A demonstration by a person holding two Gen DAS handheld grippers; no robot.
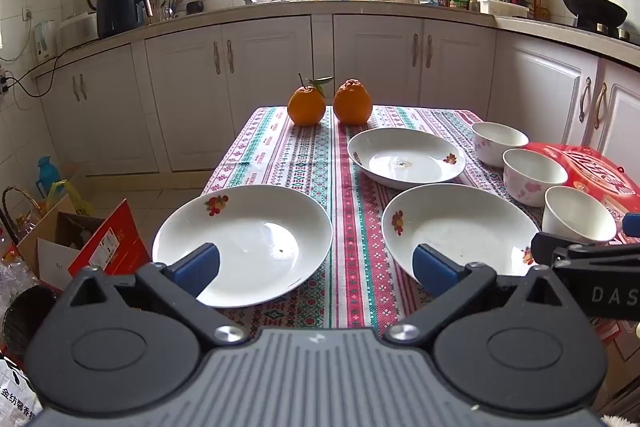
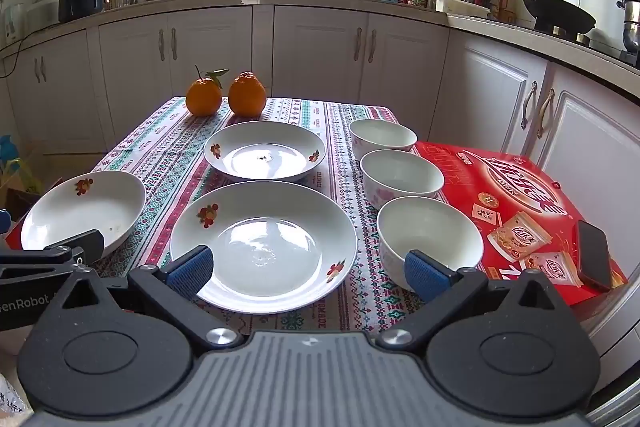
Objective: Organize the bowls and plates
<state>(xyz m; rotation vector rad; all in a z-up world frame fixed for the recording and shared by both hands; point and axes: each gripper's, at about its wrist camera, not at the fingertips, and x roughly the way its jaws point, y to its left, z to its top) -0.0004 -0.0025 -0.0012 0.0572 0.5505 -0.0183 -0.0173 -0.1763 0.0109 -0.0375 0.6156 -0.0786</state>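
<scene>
Three white flower-printed plates lie on the patterned tablecloth (image 2: pixel 168 147): one near left (image 1: pixel 244 243), one near the middle (image 2: pixel 264 243) and one farther back (image 2: pixel 264 151). Three white bowls stand in a row along the right side, far (image 2: pixel 384 135), middle (image 2: pixel 402 175) and near (image 2: pixel 430 231). My left gripper (image 1: pixel 316 263) hovers open over the front edge, between the near left plate and the middle plate (image 1: pixel 460 227). My right gripper (image 2: pixel 308 267) is open too, spanning the middle plate and the near bowl. Neither holds anything.
Two oranges (image 1: pixel 308 105) (image 1: pixel 352 103) sit at the table's far end. A red box (image 2: pixel 520 195) with a black phone (image 2: pixel 594 255) on it lies to the right of the bowls. Cardboard boxes (image 1: pixel 92 243) crowd the floor on the left. White cabinets surround the table.
</scene>
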